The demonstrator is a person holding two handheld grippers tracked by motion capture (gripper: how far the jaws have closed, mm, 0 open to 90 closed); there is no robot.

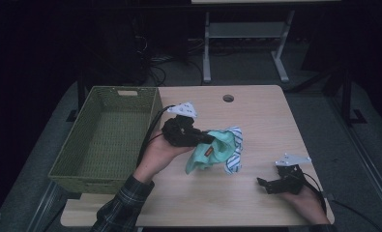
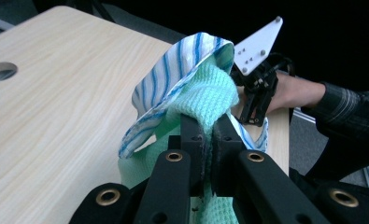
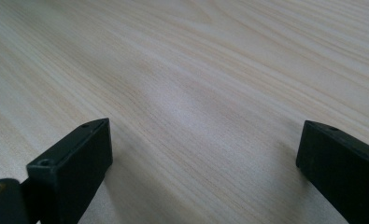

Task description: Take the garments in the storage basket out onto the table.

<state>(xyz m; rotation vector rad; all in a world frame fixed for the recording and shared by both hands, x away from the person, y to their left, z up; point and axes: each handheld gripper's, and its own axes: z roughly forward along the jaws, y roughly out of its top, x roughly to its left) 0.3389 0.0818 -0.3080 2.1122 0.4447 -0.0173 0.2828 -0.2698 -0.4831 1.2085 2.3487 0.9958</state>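
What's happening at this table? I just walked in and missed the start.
A person works with a gripper in each hand. The left gripper is clamped on a green cloth bunched with a blue-striped cloth, beside a green basket. The right gripper rests open near the table's front edge, holding nothing.

The room was dim around a lit table [image 1: 256, 111]; soft shadows fell under the right gripper's jaws, whose near edges blurred
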